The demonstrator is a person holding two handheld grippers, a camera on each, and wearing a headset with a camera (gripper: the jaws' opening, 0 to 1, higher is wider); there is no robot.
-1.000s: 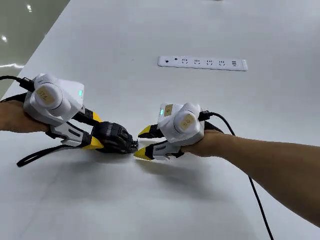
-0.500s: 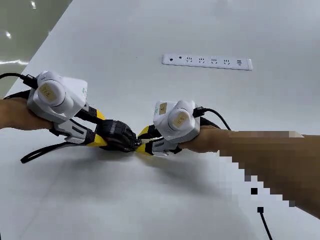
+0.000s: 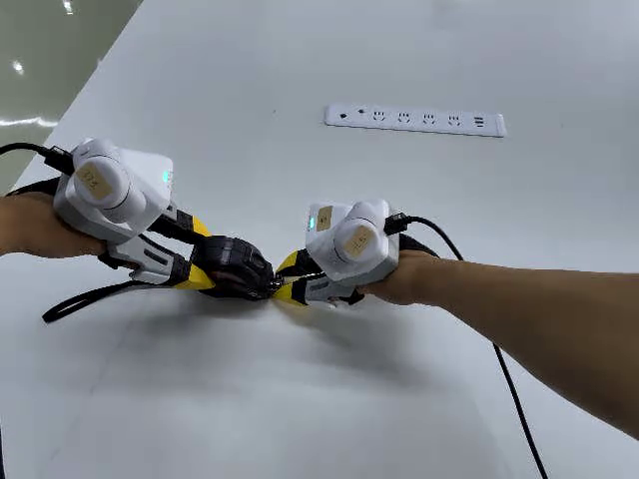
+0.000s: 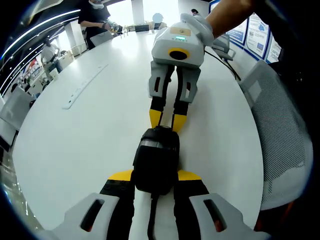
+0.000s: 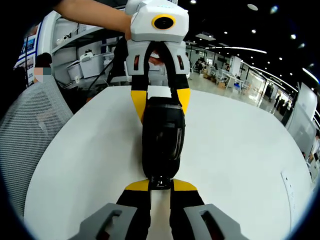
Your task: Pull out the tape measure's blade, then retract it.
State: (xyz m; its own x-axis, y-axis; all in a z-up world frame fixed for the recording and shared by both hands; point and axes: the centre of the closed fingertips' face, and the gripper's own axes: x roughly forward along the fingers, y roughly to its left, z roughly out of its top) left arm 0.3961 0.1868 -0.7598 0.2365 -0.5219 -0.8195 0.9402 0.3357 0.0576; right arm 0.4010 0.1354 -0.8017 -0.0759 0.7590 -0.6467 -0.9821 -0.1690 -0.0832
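The right gripper (image 3: pixel 286 280) has closed in over the last second. Its jaws, spread before, now pinch the blade tip (image 5: pixel 160 183) at the mouth of the tape measure (image 3: pixel 232 267). The left gripper (image 3: pixel 205 255) clamps the tape measure low over the bench (image 3: pixel 300 399), and no blade is drawn out yet, so the pull looks ready to start.

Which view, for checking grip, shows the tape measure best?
Right gripper view: the tape measure runs lengthwise, left gripper clamping it, right gripper at its mouth. Left gripper view shows its rear; head view, a dark shape.
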